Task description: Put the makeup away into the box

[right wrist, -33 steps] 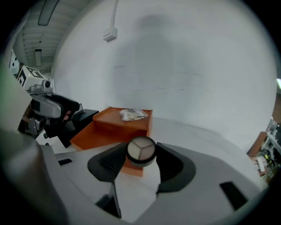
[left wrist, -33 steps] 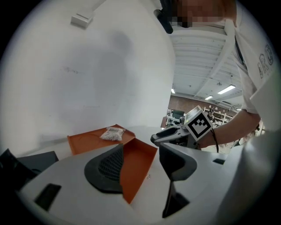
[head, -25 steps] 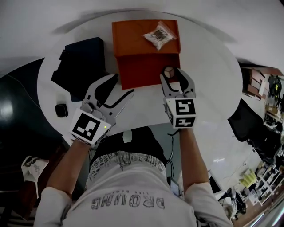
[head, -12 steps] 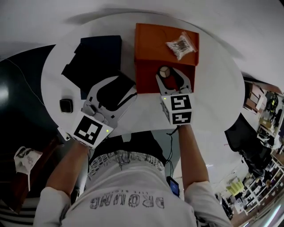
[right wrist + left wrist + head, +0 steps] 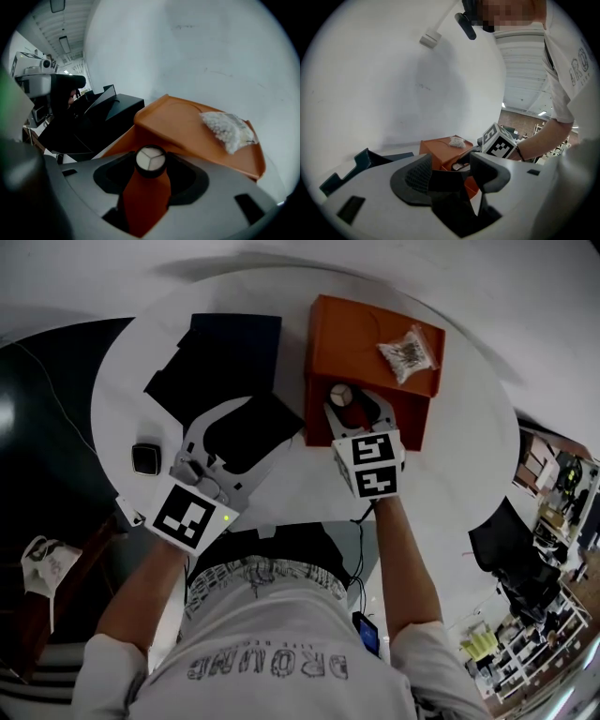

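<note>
R gripper (image 5: pixel 352 405) clamped a small round makeup pot (image 5: pixel 150 159) over the orange box (image 5: pixel 366 324), upper centre-right of head view. Only its white top showed, body hidden; prob. a jar. L gripper (image 5: pixel 270 420) gaped empty, mid-frame, partly covering a black case (image 5: pixel 225 357).

Seen from my remote desk: the box (image 5: pixel 361 324) looks like matt orange card, smooth on its lid. The bag (image 5: pixel 410 351) on it is clear, crinkled plastic. The dark cartons (image 5: pixel 220 357) look like matt card. The table (image 5: pixel 459 427) is white and smooth, with a faint sheen. The left gripper (image 5: pixel 450 164) and right gripper (image 5: pixel 151 164) have matt grey plastic shells; the left one's dark pads (image 5: pixel 417 176) are ribbed. The pot (image 5: pixel 150 158) has a glossy black rim. The shirt (image 5: pixel 272 634) is white printed cloth.
</note>
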A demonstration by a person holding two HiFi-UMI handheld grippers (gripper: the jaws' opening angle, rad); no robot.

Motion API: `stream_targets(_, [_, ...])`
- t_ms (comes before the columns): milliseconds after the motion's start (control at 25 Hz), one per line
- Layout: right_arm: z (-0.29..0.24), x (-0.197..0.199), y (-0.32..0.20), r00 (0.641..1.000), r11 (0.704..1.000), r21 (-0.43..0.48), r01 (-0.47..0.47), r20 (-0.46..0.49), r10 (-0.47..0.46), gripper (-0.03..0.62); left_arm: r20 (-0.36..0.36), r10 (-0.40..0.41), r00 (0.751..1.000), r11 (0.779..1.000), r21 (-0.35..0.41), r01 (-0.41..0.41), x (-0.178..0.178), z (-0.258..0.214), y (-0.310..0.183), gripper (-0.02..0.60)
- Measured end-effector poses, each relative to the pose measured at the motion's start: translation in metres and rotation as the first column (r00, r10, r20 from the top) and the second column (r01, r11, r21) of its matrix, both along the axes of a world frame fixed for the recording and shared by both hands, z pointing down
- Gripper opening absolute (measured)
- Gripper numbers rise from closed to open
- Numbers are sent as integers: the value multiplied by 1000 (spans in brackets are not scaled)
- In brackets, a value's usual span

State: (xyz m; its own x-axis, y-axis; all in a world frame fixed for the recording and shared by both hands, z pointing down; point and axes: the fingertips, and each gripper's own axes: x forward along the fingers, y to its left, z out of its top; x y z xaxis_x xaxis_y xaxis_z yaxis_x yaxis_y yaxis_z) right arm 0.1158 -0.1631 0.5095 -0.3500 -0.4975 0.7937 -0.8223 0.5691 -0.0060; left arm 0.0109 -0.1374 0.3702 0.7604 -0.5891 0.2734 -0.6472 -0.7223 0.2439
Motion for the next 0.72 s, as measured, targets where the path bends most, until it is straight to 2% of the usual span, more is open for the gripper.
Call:
stream_targets(440, [19, -16, -3, 999, 997, -70, 30, -30, -32, 230, -3, -34, 999, 999, -3, 34, -17, -2, -11, 264])
stream_targets(720, [25, -21, -8, 999, 996, -83, 33, -35, -36, 230, -7, -42, 999, 999, -9, 42, -20, -1, -14, 264])
